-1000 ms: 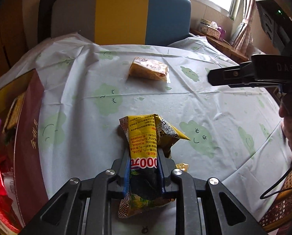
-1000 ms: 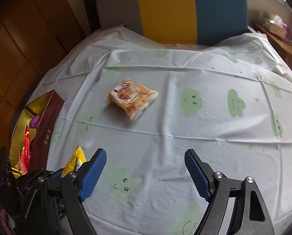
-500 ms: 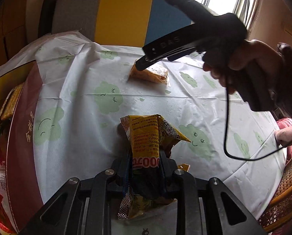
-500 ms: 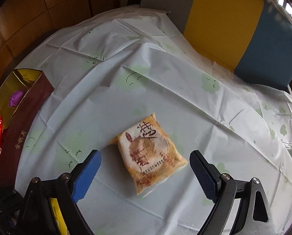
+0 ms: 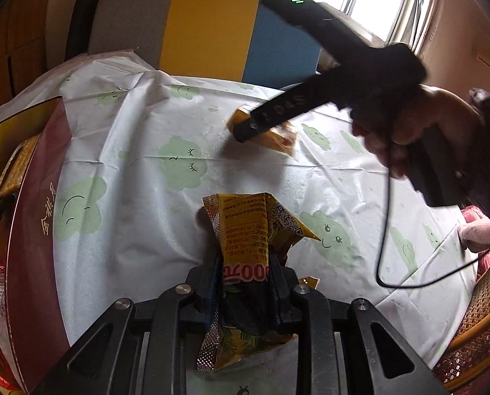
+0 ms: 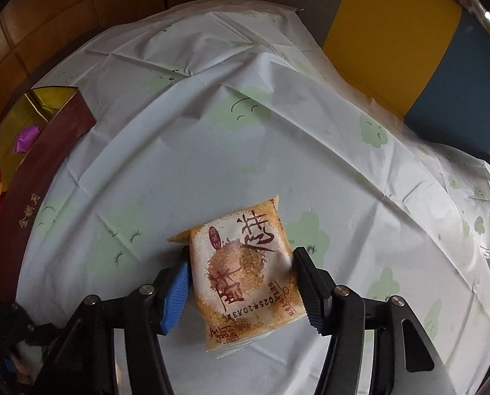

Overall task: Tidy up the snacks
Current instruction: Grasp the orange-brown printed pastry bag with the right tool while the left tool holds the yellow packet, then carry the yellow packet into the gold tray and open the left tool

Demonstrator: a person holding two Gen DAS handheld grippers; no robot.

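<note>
Two snack packets in play. Left hand-held gripper is clenched on the crumpled yellow packet, held above the counter. Right hand-held gripper has just been closing; its pads now flank and touch the orange pastry packet, lying mid-counter. Maroon box sits far left.

The yellow snack bag is glossy crinkled foil, its edges silvery and embossed. The orange pastry packet is smooth shiny plastic film. The tablecloth looks like thin matt plastic sheeting, creased. At nine o'clock, the maroon box is matt card with gold-foil lining. At five o'clock in the left wrist view, the chair is woven cane.
</note>
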